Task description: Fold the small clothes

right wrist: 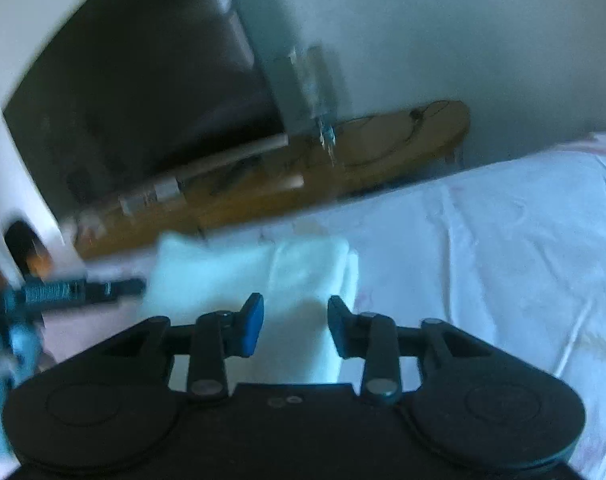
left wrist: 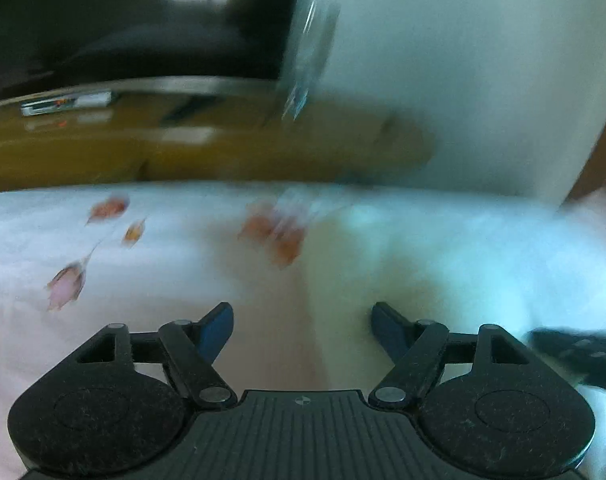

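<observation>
A small white garment [right wrist: 263,272] lies folded on the bed, a soft pale block with a crease down its middle. My right gripper [right wrist: 295,308] hovers low over its near end, jaws apart, cloth showing in the gap and neither pad pressing on it. In the left wrist view the same white garment [left wrist: 443,248] is a blurred pale patch to the right of my left gripper [left wrist: 303,316], which stands wide open over bare sheet with nothing between its fingers. The left gripper [right wrist: 83,288] also shows at the left edge of the right wrist view.
The bed is covered with a pale pink-white sheet [left wrist: 143,280] printed with orange flowers [left wrist: 279,236]. Behind its far edge runs a low wooden bench [right wrist: 383,152] against a white wall, with a large dark screen [right wrist: 123,100] on it. Both views are motion-blurred.
</observation>
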`<state>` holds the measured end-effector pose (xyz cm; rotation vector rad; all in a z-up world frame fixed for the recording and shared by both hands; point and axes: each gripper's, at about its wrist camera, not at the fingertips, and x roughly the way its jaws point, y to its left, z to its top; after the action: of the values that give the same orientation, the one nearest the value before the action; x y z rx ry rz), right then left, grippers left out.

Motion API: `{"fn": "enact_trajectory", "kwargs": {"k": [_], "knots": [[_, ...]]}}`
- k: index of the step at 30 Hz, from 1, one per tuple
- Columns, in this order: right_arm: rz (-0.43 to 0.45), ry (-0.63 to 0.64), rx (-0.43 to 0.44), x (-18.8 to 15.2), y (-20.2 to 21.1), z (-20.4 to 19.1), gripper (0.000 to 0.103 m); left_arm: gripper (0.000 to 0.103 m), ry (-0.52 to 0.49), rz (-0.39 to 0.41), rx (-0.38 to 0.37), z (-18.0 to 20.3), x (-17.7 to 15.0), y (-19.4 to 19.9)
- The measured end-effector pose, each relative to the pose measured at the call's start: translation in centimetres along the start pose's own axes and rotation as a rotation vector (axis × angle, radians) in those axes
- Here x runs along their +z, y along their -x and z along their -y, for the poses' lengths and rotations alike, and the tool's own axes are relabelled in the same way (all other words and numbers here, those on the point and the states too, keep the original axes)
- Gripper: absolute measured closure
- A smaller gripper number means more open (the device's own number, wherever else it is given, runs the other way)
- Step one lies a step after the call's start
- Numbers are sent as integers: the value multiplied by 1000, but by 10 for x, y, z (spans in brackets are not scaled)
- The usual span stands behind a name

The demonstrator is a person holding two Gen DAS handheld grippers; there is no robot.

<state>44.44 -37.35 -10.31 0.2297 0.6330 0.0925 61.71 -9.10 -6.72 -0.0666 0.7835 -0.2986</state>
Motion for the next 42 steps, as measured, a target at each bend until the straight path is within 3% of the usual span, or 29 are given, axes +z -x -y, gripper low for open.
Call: {"fn": "enact_trajectory", "kwargs": {"k": [1, 3, 5, 9, 11, 12, 13, 16, 22, 25, 29, 31, 32, 33, 34, 37, 39, 40, 41, 42], "knots": [[-62, 19, -45, -6, -16, 1, 69, 12, 16, 0, 6, -3, 1, -1], [-50, -2, -45, -2, -14, 2, 65, 15, 20, 35, -12, -2, 8, 11], [5, 50, -53, 5, -2, -6, 70, 15, 13, 83, -47, 3, 14, 20], [83, 112, -1, 18, -2, -22, 65, 14, -61, 64, -83, 29, 16, 6], [10, 171, -12, 19, -23, -31, 64, 12, -94, -20, -26, 36, 12, -16], [-76, 202, -55, 17, -39, -33, 64, 2, -58, -34, -38, 30, 8, -24], [-84, 211, -65, 12, -48, -31, 64, 1, -27, -26, -46, 24, 6, -27], [-70, 179, -70, 11, -47, -26, 63, 0, -63, -5, -24, 30, 4, -24], [-34, 117, -47, 10, -38, -16, 59, 0, -27, 12, -77, 20, 3, 2], [41, 83, -9, 11, 8, -13, 68, 1, -80, 47, -118, 11, -14, 33], [-3, 91, 40, -15, 46, -6, 62, 1, -83, 7, -178, 2, -51, 64], [-18, 100, 59, -31, 55, -4, 65, 1, -117, -31, -158, 6, -69, 68], [-28, 114, 50, -42, 57, -4, 64, 0, -174, -49, -114, 11, -80, 67], [-57, 127, 18, -51, 54, -4, 64, 0, -215, -24, -95, 13, -87, 71], [-103, 142, -12, -58, 47, -4, 63, 0, -212, -20, -95, 14, -88, 75], [-74, 54, 36, -61, 59, 8, 62, 1, -147, 2, -139, 7, -78, 90], [-7, -53, 91, -54, 71, 21, 50, 1, -106, -4, -172, 0, -72, 90], [12, -86, 104, -49, 73, 26, 43, 3, -70, -15, -191, -4, -68, 87], [16, -116, 121, -44, 71, 30, 41, 14, -38, -29, -208, -8, -65, 84], [1, -149, 148, -39, 64, 36, 40, 17, -4, -54, -224, -12, -61, 78]]}}
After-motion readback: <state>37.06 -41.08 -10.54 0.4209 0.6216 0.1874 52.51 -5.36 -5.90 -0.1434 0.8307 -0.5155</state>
